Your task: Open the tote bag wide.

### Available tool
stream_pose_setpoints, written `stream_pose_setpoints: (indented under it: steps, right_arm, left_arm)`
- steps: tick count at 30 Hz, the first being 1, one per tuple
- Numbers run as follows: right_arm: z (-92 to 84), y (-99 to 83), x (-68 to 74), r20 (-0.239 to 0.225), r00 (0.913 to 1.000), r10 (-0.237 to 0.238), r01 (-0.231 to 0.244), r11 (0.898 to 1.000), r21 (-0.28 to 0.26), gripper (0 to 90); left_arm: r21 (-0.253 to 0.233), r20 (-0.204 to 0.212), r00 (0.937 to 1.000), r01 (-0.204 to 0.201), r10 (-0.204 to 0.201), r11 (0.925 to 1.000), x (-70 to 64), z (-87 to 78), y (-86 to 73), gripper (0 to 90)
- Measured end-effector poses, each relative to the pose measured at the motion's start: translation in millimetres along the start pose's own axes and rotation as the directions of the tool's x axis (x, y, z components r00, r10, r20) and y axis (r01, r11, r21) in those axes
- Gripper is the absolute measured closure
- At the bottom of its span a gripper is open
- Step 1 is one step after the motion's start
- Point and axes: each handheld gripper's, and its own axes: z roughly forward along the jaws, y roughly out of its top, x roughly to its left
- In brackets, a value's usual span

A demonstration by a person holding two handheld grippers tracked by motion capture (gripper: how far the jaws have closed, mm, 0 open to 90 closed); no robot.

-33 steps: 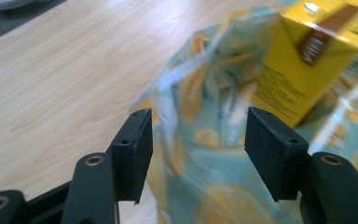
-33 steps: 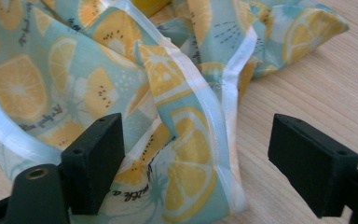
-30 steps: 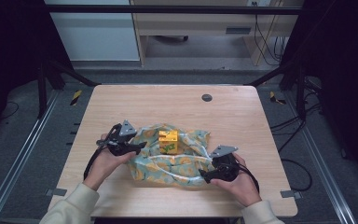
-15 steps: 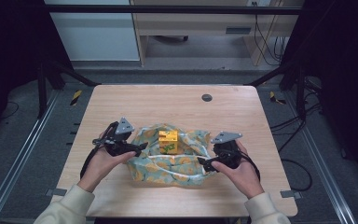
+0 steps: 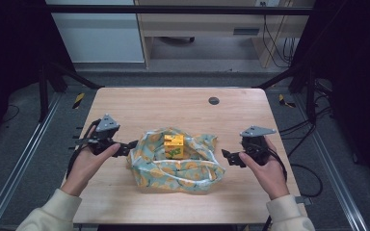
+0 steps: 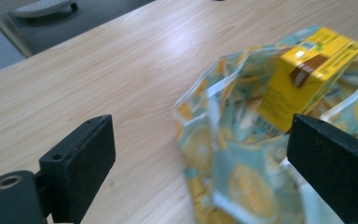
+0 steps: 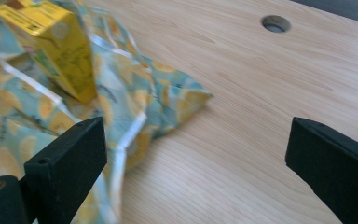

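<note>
A crumpled lemon-print bag lies at the middle of the wooden table. A yellow carton stands upright in it, its top above the fabric. My left gripper hovers just off the bag's left edge. Its jaws have just been opening and stand open, pressing on nothing. In the left gripper view the carton and bag lie ahead of the left gripper. My right gripper is off the bag's right side, its jaws also just opened and bare. The right gripper faces the bag's corner and the carton.
A round cable hole sits at the table's far right, also seen as the hole in the right gripper view. Bare wood surrounds the bag. Metal frame rails run along both sides of the table.
Both grippers let go of the bag's sides and drew outward and upward. The bag has slumped and spread around the carton.
</note>
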Motion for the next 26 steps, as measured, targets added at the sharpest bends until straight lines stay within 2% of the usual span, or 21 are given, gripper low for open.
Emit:
stream_pose_setpoints:
  steps: [5,7,11,14,18,19,21,23,24,26]
  right_arm:
    - [-7.6,-12.8,-15.7,0.046,0.9982,0.038,-0.038,0.999,0.009,5.9]
    - [-7.6,-19.0,-22.1,0.070,0.9967,0.042,-0.043,0.999,0.013,6.4]
    - [-2.1,-33.1,-33.5,0.111,0.9901,0.086,-0.089,0.996,0.029,7.7]
    - [6.3,-45.2,-40.6,0.151,0.9787,0.139,-0.150,0.986,0.069,8.9]
    - [18.9,-61.0,-43.8,0.196,0.9583,0.208,-0.226,0.971,0.075,10.4]
    - [22.3,-65.9,-44.0,0.204,0.9529,0.224,-0.242,0.968,0.070,10.4]
    - [25.6,-71.6,-42.9,0.207,0.9492,0.237,-0.256,0.964,0.067,10.4]
    - [27.0,-77.7,-39.9,0.208,0.9532,0.220,-0.239,0.969,0.070,10.1]
    - [27.3,-81.1,-38.9,0.206,0.9577,0.201,-0.220,0.973,0.075,9.8]
    - [25.5,-84.9,-39.4,0.212,0.9571,0.197,-0.216,0.974,0.068,9.8]
  left_arm:
    - [0.022,-0.046,0.9987,0.023,-0.022,0.9995,20.9,-8.1,-21.3,6.9]
    - [0.031,-0.056,0.9976,0.042,-0.040,0.9986,28.2,-8.9,-29.8,6.9]
    - [0.052,-0.077,0.9943,0.078,-0.074,0.9956,42.1,-6.1,-50.6,6.9]
    - [0.081,-0.096,0.9917,0.094,-0.086,0.9923,47.9,-1.3,-66.5,6.9]
    - [0.113,-0.101,0.9873,0.134,-0.123,0.9844,49.5,4.5,-92.8,7.0]
    - [0.116,-0.114,0.9858,0.137,-0.123,0.9838,49.7,4.4,-97.2,7.0]
    - [0.138,-0.155,0.9821,0.128,-0.107,0.9820,50.2,4.2,-107.1,7.1]
    - [0.168,-0.164,0.9826,0.114,-0.086,0.9791,52.3,4.9,-113.5,7.1]
    - [0.168,-0.169,0.9812,0.121,-0.092,0.9782,53.6,5.1,-115.2,7.1]
    - [0.158,-0.167,0.9798,0.137,-0.110,0.9780,54.1,6.8,-116.9,7.0]
